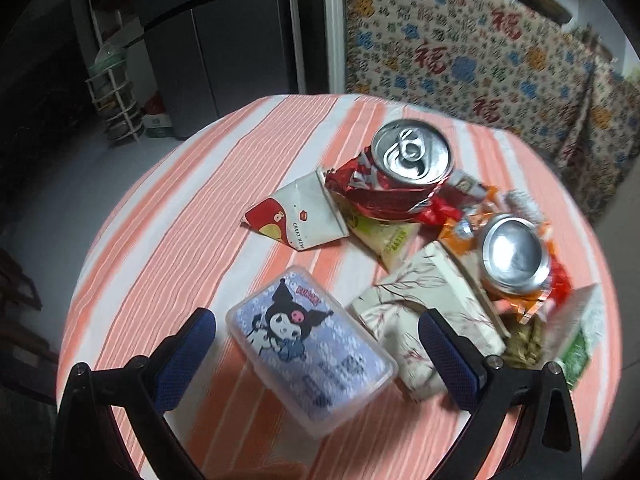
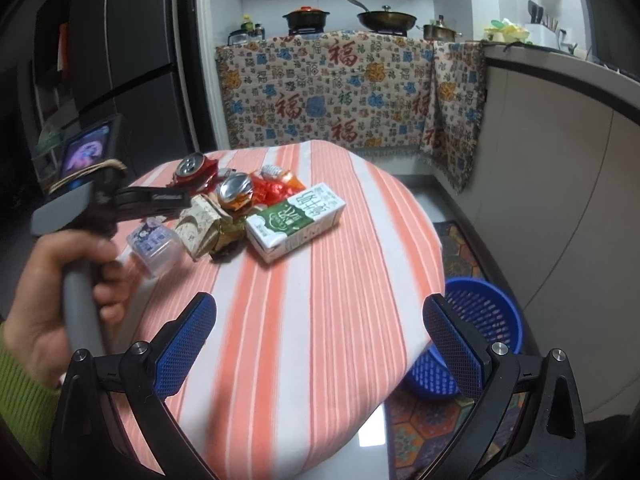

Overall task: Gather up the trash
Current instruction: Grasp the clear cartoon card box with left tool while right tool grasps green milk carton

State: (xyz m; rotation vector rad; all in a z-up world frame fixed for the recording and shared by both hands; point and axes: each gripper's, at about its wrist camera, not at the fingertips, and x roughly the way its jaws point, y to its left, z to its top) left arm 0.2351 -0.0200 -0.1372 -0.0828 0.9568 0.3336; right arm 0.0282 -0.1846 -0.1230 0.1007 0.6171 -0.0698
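**Trash pile on the table, first pick being lined up — nothing gripped yet**

Trash sits clustered on the striped tablecloth [image 1: 168,216], toward the far side in the right wrist view. Left to right in the left wrist view:

- White-and-red carton [image 1: 296,216], flattened, lying apart from the rest at the left edge of the pile.
- Clear plastic box with cartoon print [image 1: 308,344], nearest the left gripper [image 1: 316,344], lying between its fingers in the frame. Whether the pads are down at its level or above it, can't tell.
- Crushed red can [image 1: 404,164], top up, resting on red foil wrappers.
- Floral paper pack [image 1: 424,304], touching the box's right side; the right-hand finger overlaps it in view.
- Second crushed can [image 1: 514,256] on orange wrappers, then the green milk carton [image 2: 296,220] at the right end.

Left gripper: jaws wide apart, empty. Right gripper [image 2: 320,340]: jaws also apart, empty, over bare cloth near the table edge, well apart from the pile. The blue basket [image 2: 484,320] stands on the floor just beside the table at right — my guess is that's the bin.

Step, as I read it: approach for a grasp on the plastic box. Frame is motion-blurred.

Next move needs: descend to straddle only the box, keep the right finger clear of the floral pack, close across the short side. The box is rigid and smooth, so it may slip; squeeze near the middle. Then carry it across to the basket.
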